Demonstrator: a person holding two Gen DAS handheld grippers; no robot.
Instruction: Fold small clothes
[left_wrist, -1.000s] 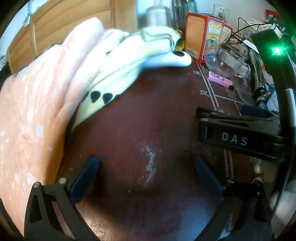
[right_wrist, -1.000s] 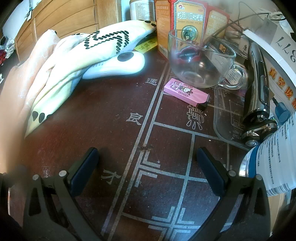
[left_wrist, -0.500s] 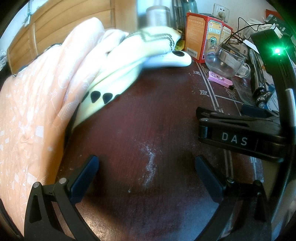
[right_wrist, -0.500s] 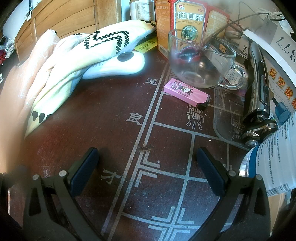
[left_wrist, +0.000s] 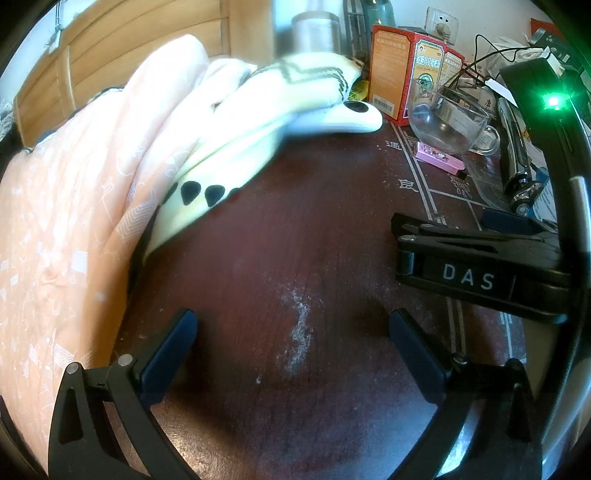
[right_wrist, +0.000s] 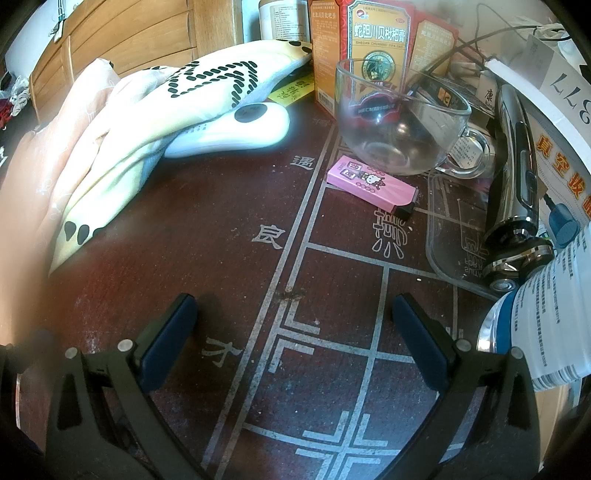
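Note:
A pale yellow garment with black dots (left_wrist: 236, 147) (right_wrist: 155, 122) lies bunched on the dark wooden table (left_wrist: 295, 258), draped over a peach patterned cloth (left_wrist: 62, 221) (right_wrist: 66, 122) at the left. My left gripper (left_wrist: 293, 336) hovers open just above the bare tabletop, right of the peach cloth, with nothing between its fingers. My right gripper (right_wrist: 293, 321) is open too, over the table's painted white lines (right_wrist: 295, 236), well short of the garment. The right gripper's black body (left_wrist: 476, 273) shows at the right of the left wrist view.
A white handset-like device (right_wrist: 229, 133) rests against the garment. A glass cup (right_wrist: 399, 122), pink box (right_wrist: 369, 182), orange medicine boxes (right_wrist: 376, 40), electric shaver (right_wrist: 517, 199) and a plastic bottle (right_wrist: 543, 325) crowd the right side. A wooden headboard (left_wrist: 129, 51) stands behind.

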